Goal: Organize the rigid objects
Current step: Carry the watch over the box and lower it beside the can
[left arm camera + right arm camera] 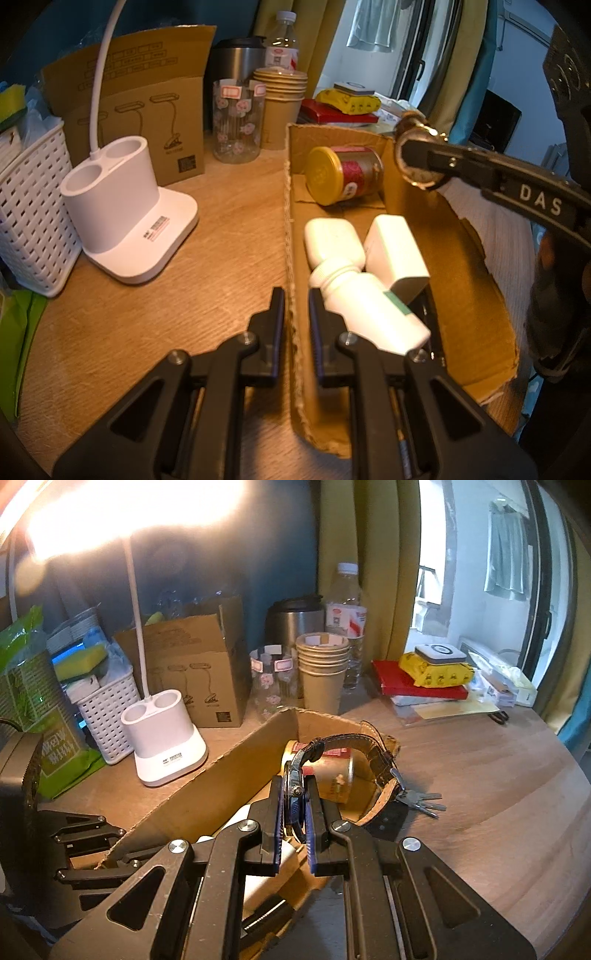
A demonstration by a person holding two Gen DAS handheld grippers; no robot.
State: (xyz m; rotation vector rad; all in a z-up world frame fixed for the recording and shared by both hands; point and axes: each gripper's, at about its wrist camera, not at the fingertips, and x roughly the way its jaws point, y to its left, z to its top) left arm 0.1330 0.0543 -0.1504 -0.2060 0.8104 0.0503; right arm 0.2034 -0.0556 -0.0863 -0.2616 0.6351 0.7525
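Observation:
An open cardboard box (461,266) lies on the wooden table. Inside it lie a yellow-lidded tin (343,173), a white bottle (369,306), a white carton (395,251) and a flat white container (332,240). My left gripper (297,306) is shut on the box's left wall. My right gripper (295,788) is shut on the case of a wristwatch (354,740), whose dark leather strap arches over the box's far end. From the left wrist, that watch (417,181) hangs in the right gripper (410,155) above the box's right wall. A bunch of keys (424,801) lies beside the box.
A white desk lamp base (125,206) and white basket (29,206) stand left of the box. Behind it are a lamp carton (147,110), patterned glass (236,122), stacked paper cups (282,107), steel flask and water bottle. A yellow pack on a red book (417,686) lies far right.

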